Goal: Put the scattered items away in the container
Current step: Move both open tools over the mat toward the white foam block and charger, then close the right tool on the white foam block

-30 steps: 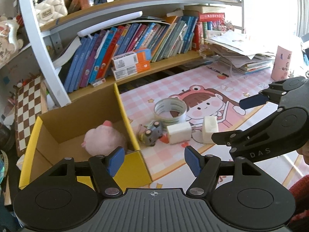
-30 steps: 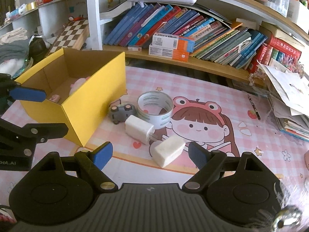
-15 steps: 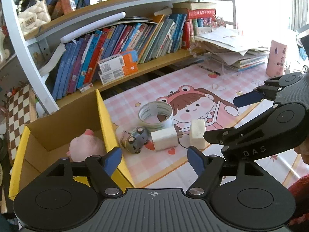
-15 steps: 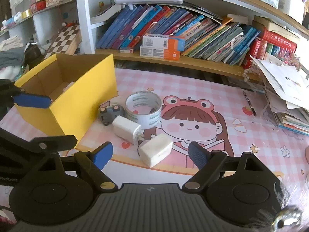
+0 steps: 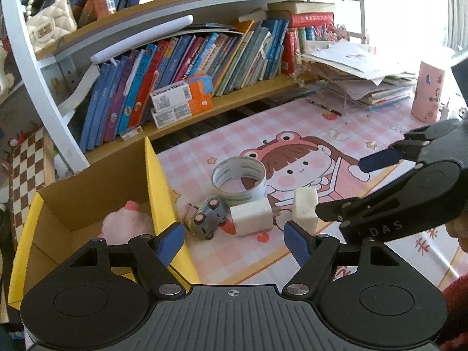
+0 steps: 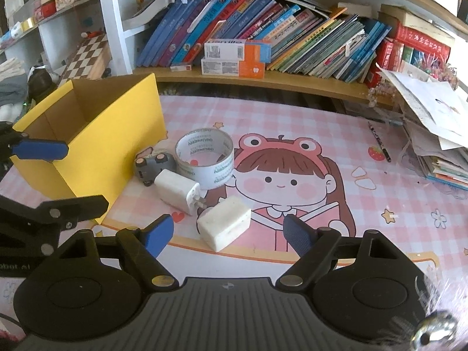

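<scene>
Both tools released, nothing between the fingers. Right tool [image 6: 228, 234] sits low over the near edge of the pink cartoon mat [image 6: 336, 134] on the worktop, fingers spread either side of the off-white block [image 6: 224, 225] nearest it. Left tool [image 5: 234, 238] is over the near right corner of the yellow box [image 5: 156, 175]. Just beyond the block: white charger [image 6: 176, 186], prongs pointing at the block. Grey toy car [image 6: 152, 167] lies on its side just beside the box wall, next to the charger. Tape roll [image 6: 204, 155] behind both. Pink plush [image 5: 125, 223] inside the box. Bookshelf [image 6: 263, 76] at the far edge.
</scene>
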A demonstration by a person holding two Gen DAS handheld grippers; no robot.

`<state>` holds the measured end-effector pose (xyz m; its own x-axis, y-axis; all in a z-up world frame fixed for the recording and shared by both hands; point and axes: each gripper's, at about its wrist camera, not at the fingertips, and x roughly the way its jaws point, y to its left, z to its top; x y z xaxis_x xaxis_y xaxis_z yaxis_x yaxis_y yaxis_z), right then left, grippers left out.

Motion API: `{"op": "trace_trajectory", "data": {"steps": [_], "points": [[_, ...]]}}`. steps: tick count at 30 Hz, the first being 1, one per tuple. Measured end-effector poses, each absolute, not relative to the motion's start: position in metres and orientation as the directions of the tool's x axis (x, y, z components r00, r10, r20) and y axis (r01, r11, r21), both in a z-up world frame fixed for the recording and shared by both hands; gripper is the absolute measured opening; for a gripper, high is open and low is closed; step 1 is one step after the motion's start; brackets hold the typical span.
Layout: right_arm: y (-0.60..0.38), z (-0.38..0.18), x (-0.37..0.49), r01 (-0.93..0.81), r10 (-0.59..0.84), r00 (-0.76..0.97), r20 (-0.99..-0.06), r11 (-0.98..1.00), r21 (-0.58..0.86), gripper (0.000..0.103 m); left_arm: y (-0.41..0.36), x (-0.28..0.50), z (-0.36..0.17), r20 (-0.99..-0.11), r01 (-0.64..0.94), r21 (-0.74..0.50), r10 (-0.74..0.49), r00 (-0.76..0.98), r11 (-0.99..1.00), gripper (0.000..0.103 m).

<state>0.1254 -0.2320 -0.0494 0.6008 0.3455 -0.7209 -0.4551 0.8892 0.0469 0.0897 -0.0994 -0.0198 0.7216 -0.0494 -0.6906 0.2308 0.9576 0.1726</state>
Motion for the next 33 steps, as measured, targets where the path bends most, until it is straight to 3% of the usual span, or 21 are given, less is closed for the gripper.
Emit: {"op": "trace_trajectory", "data": {"steps": [33], "points": [[-0.223, -0.083, 0.171, -0.461, 0.373, 0.493, -0.786, 0.878, 0.127, 0.078, -0.112, 0.126, -0.061, -0.791, 0.329, 0.209, -0.039, 0.611, 0.921, 0.077]]}}
